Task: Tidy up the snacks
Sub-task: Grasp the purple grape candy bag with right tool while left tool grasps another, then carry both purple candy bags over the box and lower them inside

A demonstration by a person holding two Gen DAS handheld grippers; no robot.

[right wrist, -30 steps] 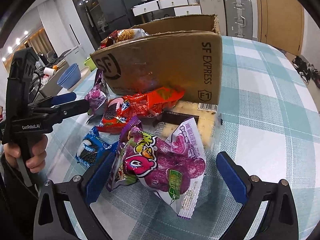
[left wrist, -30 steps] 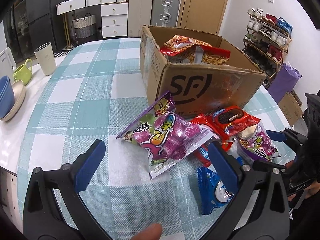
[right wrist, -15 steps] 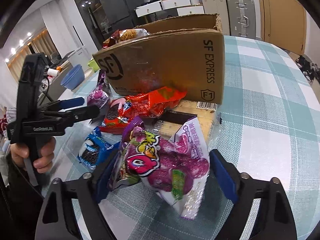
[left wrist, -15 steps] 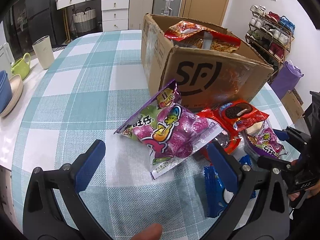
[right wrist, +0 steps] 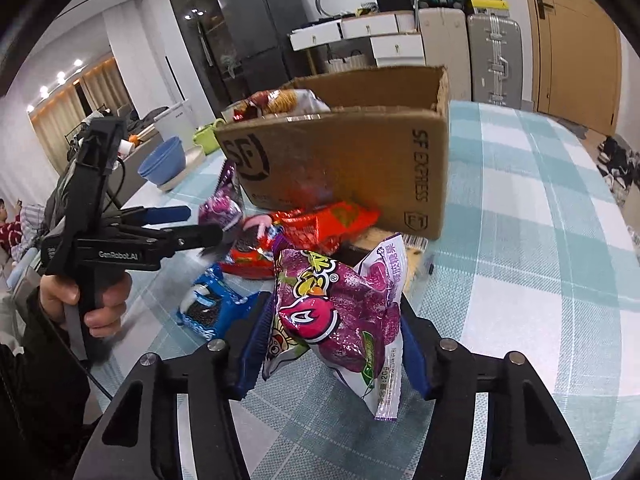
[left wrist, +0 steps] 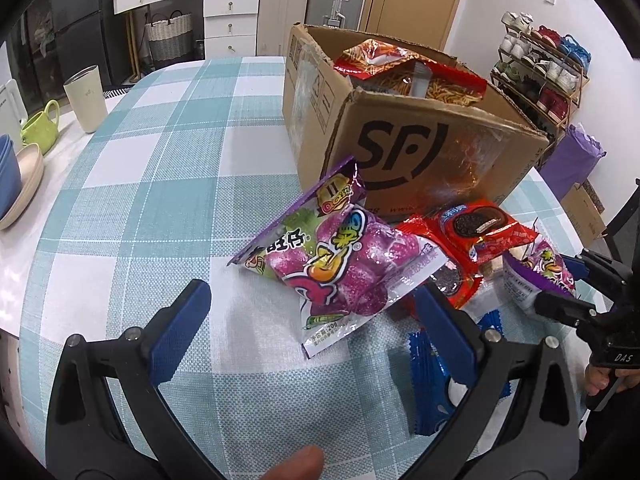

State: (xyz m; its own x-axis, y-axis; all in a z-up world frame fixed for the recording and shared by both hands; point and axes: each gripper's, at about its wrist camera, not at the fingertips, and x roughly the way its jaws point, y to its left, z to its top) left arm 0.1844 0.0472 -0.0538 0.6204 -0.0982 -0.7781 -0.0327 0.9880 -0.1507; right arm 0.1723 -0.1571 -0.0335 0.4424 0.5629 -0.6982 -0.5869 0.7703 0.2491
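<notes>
The worktop (left wrist: 160, 184), under its teal-and-white check cloth, carried the same spread as a second before: the open SF Express carton (right wrist: 340, 184) stood at the far side with a red bag of fried sticks (left wrist: 412, 68) already inside it, and the loose packets lay heaped against its near wall.

The change was all at the right tool (right wrist: 332, 340). A second earlier its blue pads stood wide on either side of a purple gummy-candy bag (right wrist: 340, 304) lying on the heap. By this moment they had closed in and were clenched on that bag's lower half, and the bag stood upright between them, its clear tail hanging below. In the left wrist view the same bag (left wrist: 536, 276) showed only as a small purple packet pinched at the right edge.

The left tool (left wrist: 312, 316) had barely moved. It hung released, pads wide apart, just short of a second, larger purple candy bag (left wrist: 344, 264) that lay on the worktop, touching nothing.

A red Oreo pack (left wrist: 476, 228) and a blue Oreo pack (right wrist: 208, 304) lay untouched beside it.

Judging by this, one snack was secured and ready to be carried to the carton; most of the pile was still to be sorted.
</notes>
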